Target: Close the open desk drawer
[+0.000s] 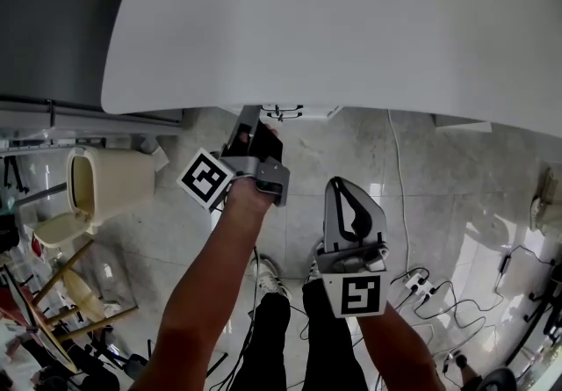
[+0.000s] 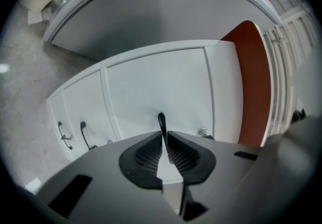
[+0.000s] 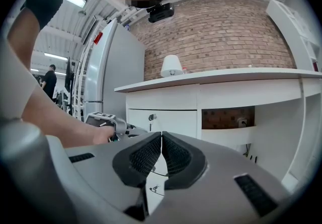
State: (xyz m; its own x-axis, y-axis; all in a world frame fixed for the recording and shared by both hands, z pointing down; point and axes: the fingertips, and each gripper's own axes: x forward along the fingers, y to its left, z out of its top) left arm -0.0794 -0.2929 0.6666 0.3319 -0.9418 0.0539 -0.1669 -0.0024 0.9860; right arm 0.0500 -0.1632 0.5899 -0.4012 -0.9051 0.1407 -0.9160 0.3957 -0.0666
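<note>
The tabletop (image 1: 351, 20) is smooth, matt white. The floor (image 1: 439, 170) is glossy grey marbled tile, bright with reflections. At nine o'clock in the head view, a bin (image 1: 114, 183) looks like cream plastic with a dull sheen. The drawer front (image 2: 156, 92) is smooth satin white, and its drawer handle (image 2: 161, 120) is slim, black and slightly glossy (metal or plastic, hard to tell). The left gripper (image 2: 163, 132) has a matt grey plastic shell and black ribbed pads. At twelve o'clock in the right gripper view, the brick wall (image 3: 216, 31) is rough and red-brown.

no text is legible; the small red label (image 3: 98, 38) looks too blurred.
</note>
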